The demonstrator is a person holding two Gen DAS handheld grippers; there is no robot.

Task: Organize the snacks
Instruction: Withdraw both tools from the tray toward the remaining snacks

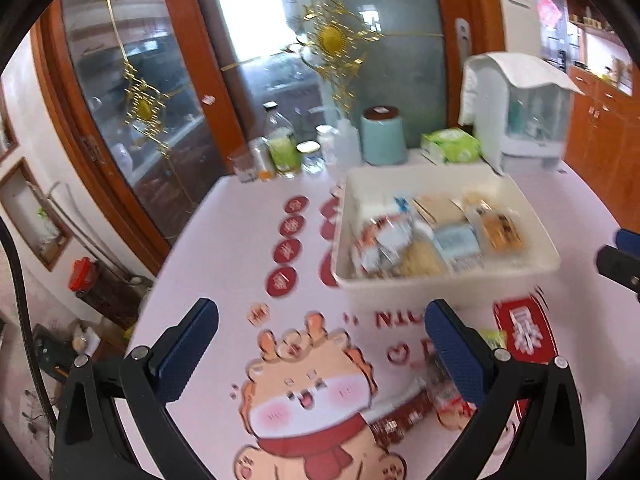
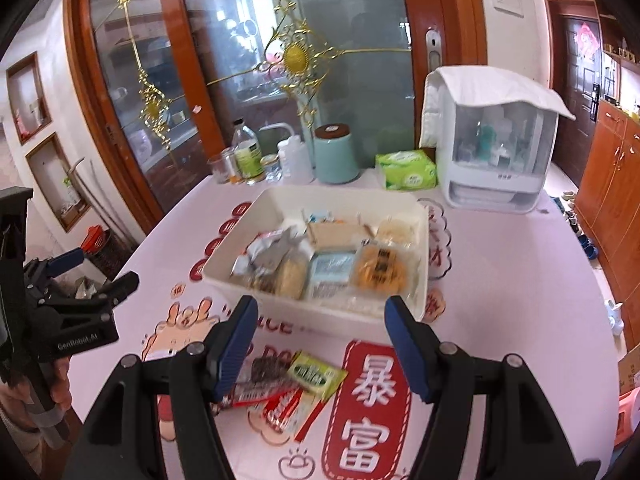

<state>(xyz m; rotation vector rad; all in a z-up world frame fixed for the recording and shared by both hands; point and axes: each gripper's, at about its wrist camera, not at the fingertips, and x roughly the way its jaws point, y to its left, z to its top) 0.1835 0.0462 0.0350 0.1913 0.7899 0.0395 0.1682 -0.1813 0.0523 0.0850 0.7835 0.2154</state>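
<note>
A: Where are both tongs right now?

B: Both hang over the table (image 2: pixel 500 280), tilted down toward it. The right tongs (image 2: pixel 322 336) stand wide with nothing between the pads. The left tongs (image 1: pixel 320 344) are wide too, and empty.

A: And the snacks?

B: Most already sit in the white tub (image 2: pixel 416 216), just ahead of both tongs. It holds a crumpled silver wrapper, a pale biscuit pack, a light blue packet and an orange one, with a tan flat packet behind them. They lie packed side by side on the bottom, I'd guess to leave room for more.

A: Anything left out?

B: Yes. A small green packet (image 2: pixel 316 374) lies on the table under the right tongs, just short of the tub. Beside it, nearer the right tongs' left finger, lie a dark packet (image 2: pixel 268 370) and a red and white packet (image 2: pixel 286 408), overlapping. From the left tongs these show blurred by the right-hand finger.

A: Why are the jaws spread so wide?

B: Probably ready to close on one of those loose packets; they are flat, so a pinch at an edge looks likely.

A: Other containers?

B: Past the tub stand a teal canister (image 2: pixel 336 156), some jars and a green tissue pack (image 2: pixel 406 170).
</note>
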